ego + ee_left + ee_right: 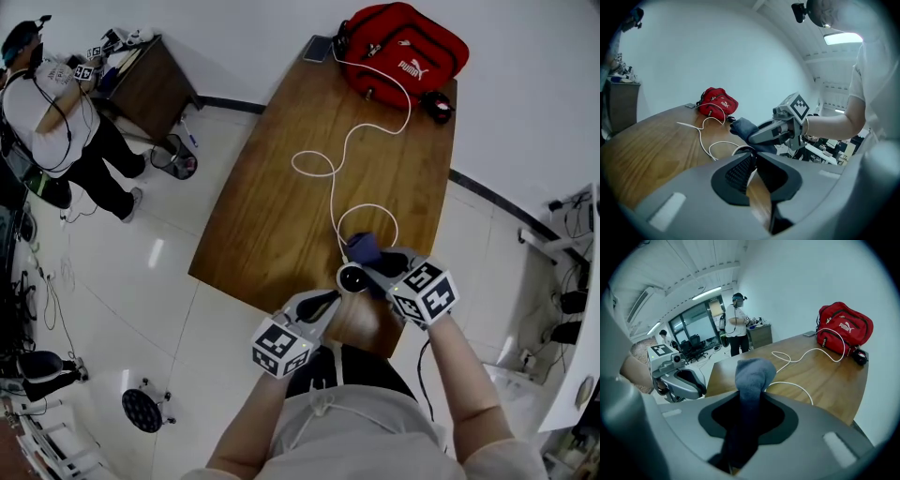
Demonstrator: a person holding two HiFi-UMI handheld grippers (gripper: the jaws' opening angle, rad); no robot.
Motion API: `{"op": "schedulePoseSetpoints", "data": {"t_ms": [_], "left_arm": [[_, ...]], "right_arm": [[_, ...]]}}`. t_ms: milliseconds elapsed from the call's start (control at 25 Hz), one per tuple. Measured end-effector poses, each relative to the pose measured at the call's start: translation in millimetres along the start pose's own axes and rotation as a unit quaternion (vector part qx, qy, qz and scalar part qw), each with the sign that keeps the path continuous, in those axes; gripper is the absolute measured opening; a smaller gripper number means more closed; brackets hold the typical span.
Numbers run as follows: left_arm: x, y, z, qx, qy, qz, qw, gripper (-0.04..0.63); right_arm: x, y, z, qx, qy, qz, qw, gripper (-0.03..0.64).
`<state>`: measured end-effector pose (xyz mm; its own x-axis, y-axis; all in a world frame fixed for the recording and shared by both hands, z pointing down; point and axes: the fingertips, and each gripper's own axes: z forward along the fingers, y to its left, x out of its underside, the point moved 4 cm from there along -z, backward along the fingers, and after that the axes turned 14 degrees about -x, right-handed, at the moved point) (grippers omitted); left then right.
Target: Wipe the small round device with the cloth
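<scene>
The small round device (352, 277) sits at the very tips of the left gripper (753, 158), near the edge of the wooden tabletop (272, 216) closest to the person holding the grippers. It is a dark disc with a pale ring round it, and its flat face is turned upward; being round, it has no long axis to speak of. The left gripper's jaws are drawn together until almost no gap is left, nipping the device by its near rim.

Just beyond the device and touching or nearly touching it, on the side away from the left gripper, is the blue-grey cloth (752, 373). The right gripper (751, 399) has its jaws clamped on it. The cloth's length runs along those jaws, and its bunched, rounded end sticks out past the tips, towards the left gripper.

A white cable (352, 141) starts beside the device and winds in loose loops across the tabletop, away from both grippers.

It ends at a red bag (403, 47) at the far end, well apart from both grippers. The bag looks zipped shut, so its contents do not show. A small black object (439, 106) lies just to the bag's right and a dark flat one (319, 47) just to its left.

Off to the left, away from the tabletop, another person (56, 112) stands at a cabinet.
</scene>
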<state>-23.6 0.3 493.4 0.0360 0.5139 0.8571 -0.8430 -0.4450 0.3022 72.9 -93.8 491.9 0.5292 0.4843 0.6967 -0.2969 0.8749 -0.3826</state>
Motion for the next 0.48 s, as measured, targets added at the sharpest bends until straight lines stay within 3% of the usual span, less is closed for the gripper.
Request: {"op": "schedulePoseSetpoints", "data": {"t_ms": [240,360,480], "left_arm": [[5.1,1.7,20.7,-0.032,0.003,0.075,0.9966,0.295],[9.4,1.2,34.2,-0.042,0.01,0.108,0.9932,0.397],[16.3,3.3,50.0,-0.045,0.016,0.109,0.9929,0.45]], "right_arm": [[26.8,-14.9,-6.9,0.003,-0.005,0.055,0.998,0.11],[39.2,-16.6,-11.7,0.003,-0.005,0.068,0.998,0.11],[45.6,-19.3,-14.1,0.015,-0.008,0.063,0.998,0.11]]}}
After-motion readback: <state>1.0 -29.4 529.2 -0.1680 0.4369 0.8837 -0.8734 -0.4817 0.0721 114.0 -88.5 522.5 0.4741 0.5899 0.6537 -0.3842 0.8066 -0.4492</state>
